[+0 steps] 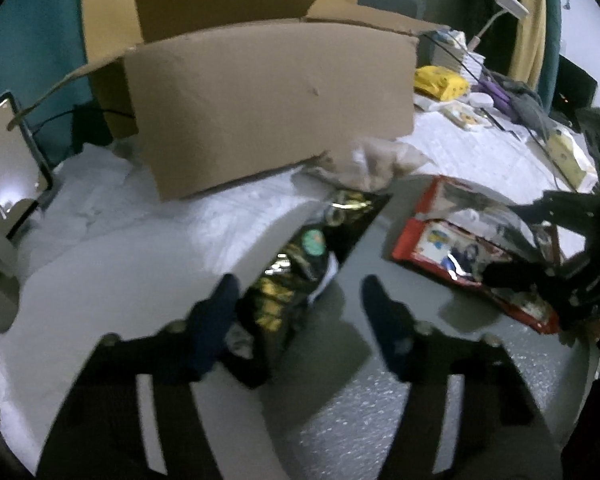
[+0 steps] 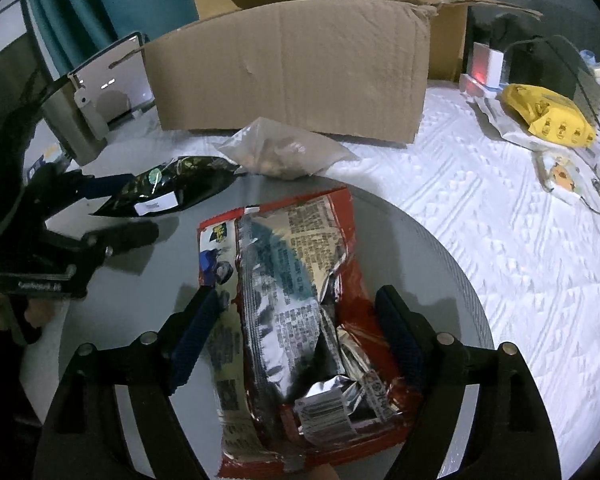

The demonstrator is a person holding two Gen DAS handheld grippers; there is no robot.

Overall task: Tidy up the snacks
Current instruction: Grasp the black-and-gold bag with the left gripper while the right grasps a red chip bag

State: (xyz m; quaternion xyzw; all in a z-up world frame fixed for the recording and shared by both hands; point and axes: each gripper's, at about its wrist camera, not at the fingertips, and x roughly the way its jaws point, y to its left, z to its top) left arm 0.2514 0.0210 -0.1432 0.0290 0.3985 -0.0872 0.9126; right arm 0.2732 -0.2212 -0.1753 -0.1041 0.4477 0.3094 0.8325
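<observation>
Blue-padded fingers of the right gripper (image 2: 298, 336) straddle the near end of a red foil snack bag (image 2: 296, 312), one pad off each long edge, jaws apart and not yet pressing. That bag lies flat, back side up, on a round grey tabletop (image 2: 440, 256). It looks light, crinkly and slick, with air and brittle contents inside, so I judge that a firm pinch across the middle would crush it; the flat sealed end seam nearest the camera, or the long back seam, seems the safer place to take hold.

To the left, the left gripper (image 1: 296, 312) angles down at a black and gold snack pouch (image 1: 300, 264), which lies on the same tabletop. One pad is against the pouch's near corner and the other stands clear, so the jaws are apart with nothing clamped. This pouch looks just as thin and slippery, and its crimped end would give the best bite.

Beyond both lie a clear bag of nuts (image 2: 284, 152) and an open cardboard box (image 2: 292, 68), the likely destination.
</observation>
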